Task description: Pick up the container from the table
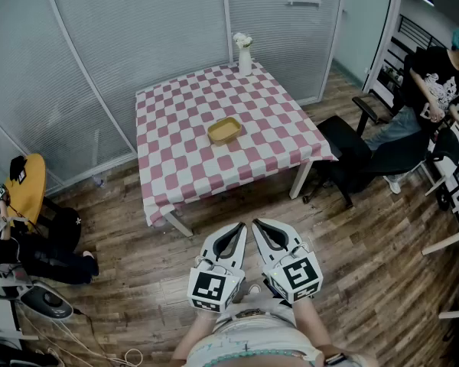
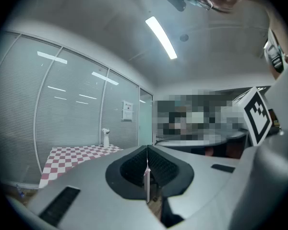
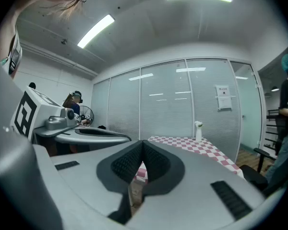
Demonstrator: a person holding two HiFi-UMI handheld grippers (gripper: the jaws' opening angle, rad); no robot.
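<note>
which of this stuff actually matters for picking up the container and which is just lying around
For the job:
- yellow container
- table it sits on
- left gripper and right gripper, both shut and empty, over the floor short of the table

Just around:
- white vase at the table's far edge
- black chair beside the table

Ahead of me at 12 o'clock, the tablecloth [image 1: 183, 167] is matt checked cloth, the container [image 1: 224, 130] looks like smooth matt plastic, the floor [image 1: 367, 258] is grained wood plank, and the left gripper [image 1: 239, 228] and right gripper [image 1: 258, 225] show matt grey plastic with ribbed black pads [image 2: 134, 166].
</note>
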